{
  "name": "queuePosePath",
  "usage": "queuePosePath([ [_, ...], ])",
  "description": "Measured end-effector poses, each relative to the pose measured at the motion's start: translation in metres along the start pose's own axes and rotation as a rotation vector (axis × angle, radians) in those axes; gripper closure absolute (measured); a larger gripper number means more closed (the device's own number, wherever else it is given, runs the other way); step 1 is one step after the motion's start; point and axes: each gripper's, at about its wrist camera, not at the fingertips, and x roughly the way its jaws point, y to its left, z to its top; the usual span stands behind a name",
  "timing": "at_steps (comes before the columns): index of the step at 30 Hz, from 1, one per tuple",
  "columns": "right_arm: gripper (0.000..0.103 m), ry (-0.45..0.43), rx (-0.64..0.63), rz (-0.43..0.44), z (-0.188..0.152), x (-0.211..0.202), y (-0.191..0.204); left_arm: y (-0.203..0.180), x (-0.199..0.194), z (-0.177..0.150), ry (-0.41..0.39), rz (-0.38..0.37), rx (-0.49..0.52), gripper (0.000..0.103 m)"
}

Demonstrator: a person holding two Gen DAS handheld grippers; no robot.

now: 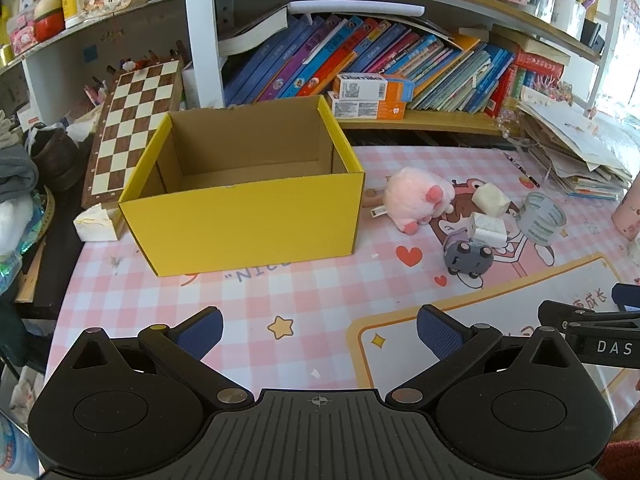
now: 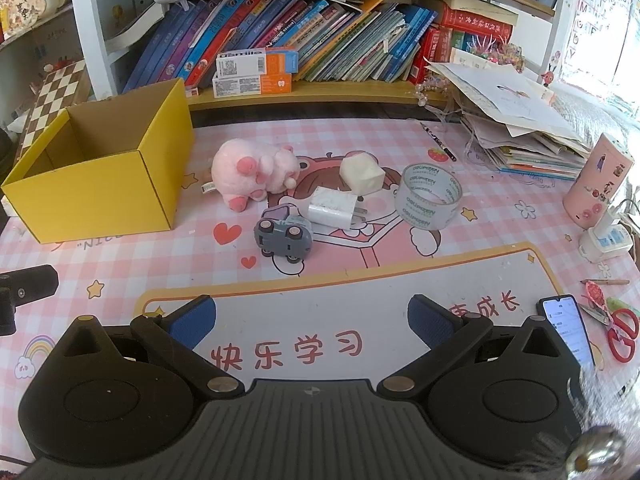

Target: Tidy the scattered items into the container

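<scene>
The left gripper (image 1: 319, 330) hovers above the counter (image 1: 280, 304) with its jaws spread wide and nothing between them. The right gripper (image 2: 311, 320) is in the same condition — jaws wide, empty — and sits over the white panel of the pink checked mat (image 2: 400, 276).

The container is a yellow cardboard box (image 1: 240, 224), open at the top and empty inside, standing on the left part of the mat. A chessboard (image 1: 132, 128) leans behind it.

The scattered items lie in a loose cluster to the right of the box, all on the mat:
- Pink plush toy (image 2: 252, 174) — lying on its side, nearest the box but apart from it.
- Cream-coloured cube (image 2: 362, 176) — behind the charger, just beside it.
- White USB wall charger (image 2: 332, 208) — lying flat, prongs pointing right.
- Grey toy car (image 2: 284, 238) — tipped on its side with wheels facing the camera, touching or nearly touching the charger.
- Roll of clear tape (image 2: 428, 200) — tilted on its edge, rightmost of the cluster.

Near the right gripper a smartphone (image 2: 566, 330) and red-handled scissors (image 2: 622, 332) lie on the counter. A bookshelf (image 2: 320, 88) with leaning books runs along the back.
</scene>
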Motion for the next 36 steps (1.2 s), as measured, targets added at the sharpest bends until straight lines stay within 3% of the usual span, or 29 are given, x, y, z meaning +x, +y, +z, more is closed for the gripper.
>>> queuePosePath([
  [6, 0.0, -0.007, 0.003, -0.006, 0.002, 0.0, -0.001, 0.013, 0.005, 0.0, 0.025, 0.017, -0.071, 0.0],
  [14, 0.0, 0.003, 0.001, -0.001, 0.003, 0.004, 0.0, 0.015, 0.005, 0.001, 0.013, -0.021, -0.06, 0.0],
  [20, 0.0, 0.008, -0.003, 0.003, 0.005, 0.006, 0.0, 0.018, 0.005, 0.001, -0.001, -0.088, -0.08, 0.018],
  [36, 0.0, 0.013, -0.031, 0.05, 0.009, 0.013, -0.005, 0.001, 0.006, 0.001, 0.014, -0.111, -0.067, 0.015],
])
